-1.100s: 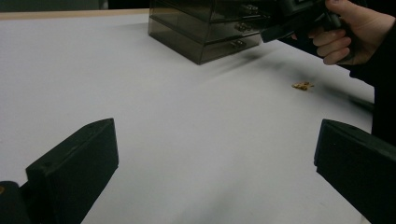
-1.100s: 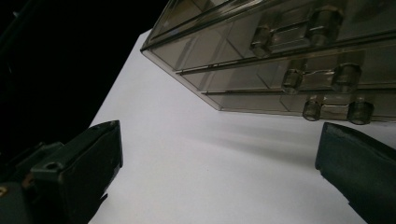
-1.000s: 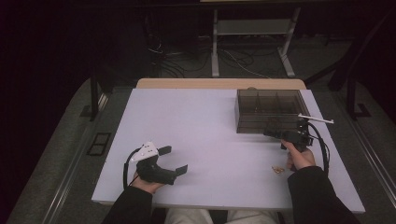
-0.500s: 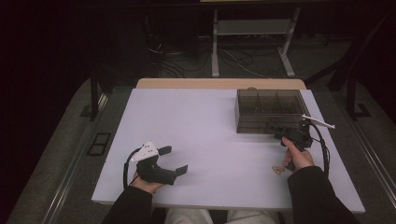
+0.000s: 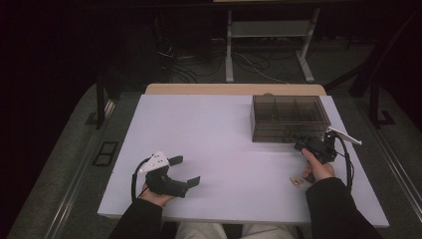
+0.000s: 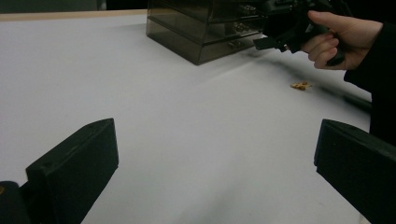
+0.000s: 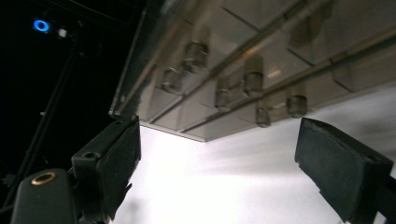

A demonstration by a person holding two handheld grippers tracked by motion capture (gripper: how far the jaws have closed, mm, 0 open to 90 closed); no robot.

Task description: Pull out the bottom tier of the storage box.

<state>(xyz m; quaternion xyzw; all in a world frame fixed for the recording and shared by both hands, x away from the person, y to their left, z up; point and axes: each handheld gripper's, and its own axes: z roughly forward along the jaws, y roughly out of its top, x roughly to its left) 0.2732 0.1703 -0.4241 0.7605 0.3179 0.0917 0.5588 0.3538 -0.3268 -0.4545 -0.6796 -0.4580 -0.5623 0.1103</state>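
A dark see-through drawer box [image 5: 288,119] stands at the back right of the white table [image 5: 224,134]. My right gripper [image 5: 301,146] is held just before the box's front right corner, tilted. In the right gripper view the drawer fronts [image 7: 261,70] with their small knobs [image 7: 252,81] loom close beyond my right gripper [image 7: 219,158]. Its jaws have just been closing a little, stand apart, and have nothing between them. My left gripper [image 5: 186,171] rests open at the front left, jaws wide in the left gripper view [image 6: 215,163]. A small tan scrap [image 5: 295,181] lies by the right hand.
The left gripper view shows the box [image 6: 205,28], the right hand with its gripper [image 6: 275,37] and the scrap [image 6: 300,85] across bare tabletop. Beyond the table's far edge stand a metal frame [image 5: 268,50] and floor cables.
The right hand has edged slightly at the box's front. The left gripper has stayed where it was.
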